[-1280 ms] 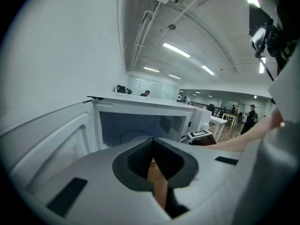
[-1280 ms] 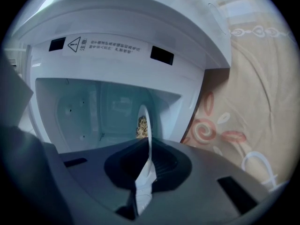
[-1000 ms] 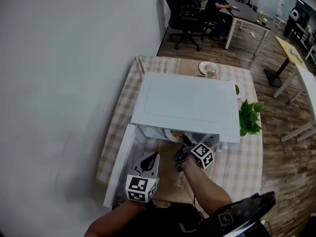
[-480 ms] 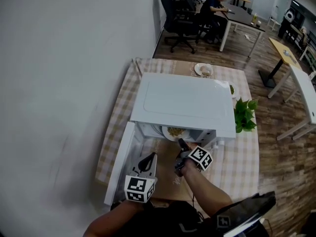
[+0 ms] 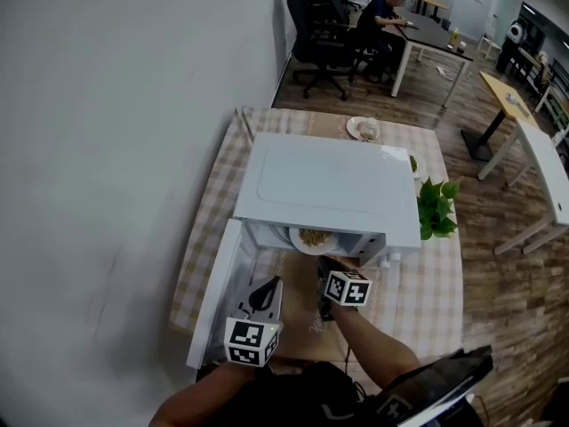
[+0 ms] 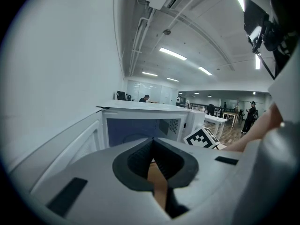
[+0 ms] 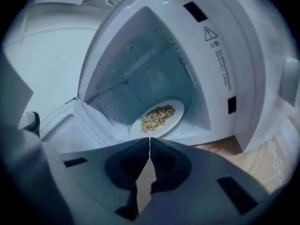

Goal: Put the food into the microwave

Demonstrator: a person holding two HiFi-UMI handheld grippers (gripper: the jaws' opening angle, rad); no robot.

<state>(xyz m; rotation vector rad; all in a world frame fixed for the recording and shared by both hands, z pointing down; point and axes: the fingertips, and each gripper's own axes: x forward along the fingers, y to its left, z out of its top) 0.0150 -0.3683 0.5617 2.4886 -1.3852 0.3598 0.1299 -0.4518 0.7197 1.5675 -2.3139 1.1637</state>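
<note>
A white plate of grainy food [image 5: 313, 238] lies inside the white microwave [image 5: 329, 181], near the front of the cavity. In the right gripper view the plate [image 7: 157, 117] rests on the cavity floor just beyond my jaws. My right gripper [image 5: 324, 267] hangs in front of the opening, a short way back from the plate, and its jaws [image 7: 149, 142] are shut with nothing between them. My left gripper [image 5: 267, 288] is shut and empty beside the open door [image 5: 218, 296]. In the left gripper view it [image 6: 152, 142] faces the microwave front [image 6: 140, 125].
The door swings out to the left, over the checked tablecloth [image 5: 427, 283]. A potted plant [image 5: 436, 207] stands right of the microwave, and a plate [image 5: 362, 128] sits behind it. Desks, chairs and a seated person fill the room beyond. A wall runs along the left.
My right gripper has drawn back from the plate toward me and rolled, so its marker cube now faces up. The plate stays in the microwave. The left gripper has not moved.
</note>
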